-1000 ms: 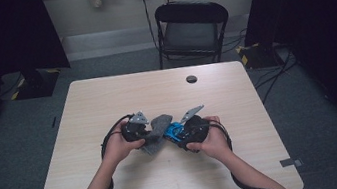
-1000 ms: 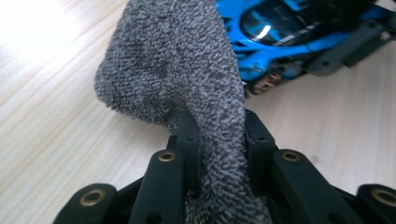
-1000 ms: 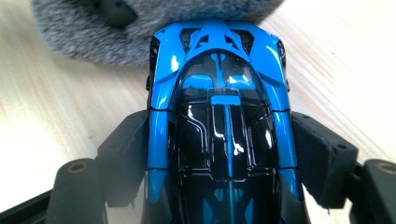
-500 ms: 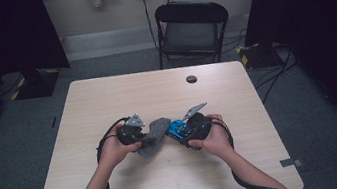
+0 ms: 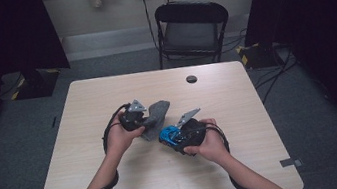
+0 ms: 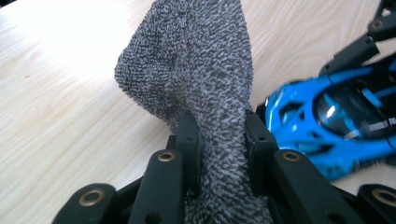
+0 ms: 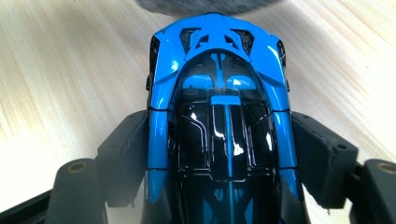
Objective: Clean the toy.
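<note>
A grey speckled cloth [image 6: 196, 70] is pinched between the two jaws of my left gripper [image 6: 219, 135], which is shut on it; the cloth's free end rises above the jaws. From above, the cloth [image 5: 157, 114] sticks out to the right of the left gripper [image 5: 146, 122] over the table. My right gripper [image 7: 224, 149] is shut on a blue and black toy car [image 7: 219, 107], with one pad on each side of the body. In the high view the toy car [image 5: 167, 135] points left toward the cloth, just beyond the right gripper [image 5: 175, 136]. The car [image 6: 327, 116] lies close beside the cloth.
The light wooden table [image 5: 119, 182] carries a small round black thing [image 5: 191, 79] near its far edge. A black folding chair [image 5: 190, 30] stands behind the table. Cables trail from both grippers toward the near edge.
My left hand has lifted the cloth up and away from the car, toward the far left. The right hand with the car has stayed nearly in place.
</note>
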Available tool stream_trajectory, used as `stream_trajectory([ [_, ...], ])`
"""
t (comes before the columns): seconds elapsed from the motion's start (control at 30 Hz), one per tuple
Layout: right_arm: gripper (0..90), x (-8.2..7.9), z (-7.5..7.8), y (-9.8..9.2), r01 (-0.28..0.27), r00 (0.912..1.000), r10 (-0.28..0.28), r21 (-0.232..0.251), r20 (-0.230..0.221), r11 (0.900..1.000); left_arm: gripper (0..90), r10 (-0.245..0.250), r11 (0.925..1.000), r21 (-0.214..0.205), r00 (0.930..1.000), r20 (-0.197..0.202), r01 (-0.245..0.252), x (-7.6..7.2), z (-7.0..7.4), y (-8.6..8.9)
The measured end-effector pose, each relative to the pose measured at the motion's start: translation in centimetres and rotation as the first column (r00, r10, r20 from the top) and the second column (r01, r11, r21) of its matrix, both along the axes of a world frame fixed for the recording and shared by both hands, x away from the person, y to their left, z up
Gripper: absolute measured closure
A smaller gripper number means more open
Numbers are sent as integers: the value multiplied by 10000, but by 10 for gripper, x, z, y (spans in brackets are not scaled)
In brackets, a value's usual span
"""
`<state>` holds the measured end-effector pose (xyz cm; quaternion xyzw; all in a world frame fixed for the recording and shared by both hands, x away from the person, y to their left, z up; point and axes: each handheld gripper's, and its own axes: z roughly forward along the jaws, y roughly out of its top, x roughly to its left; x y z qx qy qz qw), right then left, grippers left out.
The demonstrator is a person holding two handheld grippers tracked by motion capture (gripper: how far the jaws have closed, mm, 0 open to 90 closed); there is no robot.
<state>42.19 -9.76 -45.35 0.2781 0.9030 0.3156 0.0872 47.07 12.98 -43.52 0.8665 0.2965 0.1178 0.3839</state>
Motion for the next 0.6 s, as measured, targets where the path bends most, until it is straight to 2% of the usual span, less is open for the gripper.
stream_trajectory([
  [0.1, 263, -1, 0, 2, -91, 10000, 91, 26, 25, 10000, 729, -165, 9998, -136, 9998, -119, 163, 1, -2, -10],
  [0.17, 263, -1, 0, 3, -79, 10000, 79, 44, 15, 10000, 729, -393, 9992, -18, 9990, -210, 392, 0, -3, -16],
  [0.23, 263, 0, 0, 2, -75, 10000, 75, -16, -17, 10000, 730, -494, 9988, -74, 9985, -248, 493, -1, -4, -19],
  [0.33, 263, 1, -1, -1, -15, 10000, 15, -66, -14, 10000, 730, -671, 9976, -179, 9971, -349, 665, -2, -5, -20],
  [0.4, 269, 1, -2, -2, -6, 10000, 5, -84, -33, 10000, 730, -830, 9965, -42, 9956, -433, 829, -3, -6, -21],
  [0.53, 284, 1, -2, -4, 4, 10000, -5, -72, -32, 10000, 730, -843, 9964, -14, 9954, -458, 843, -4, -6, -18],
  [0.6, 285, 2, -5, -4, -6, 10000, 4, -240, -96, 9997, 729, -766, 9970, 92, 9960, -469, 771, -5, -7, -17],
])
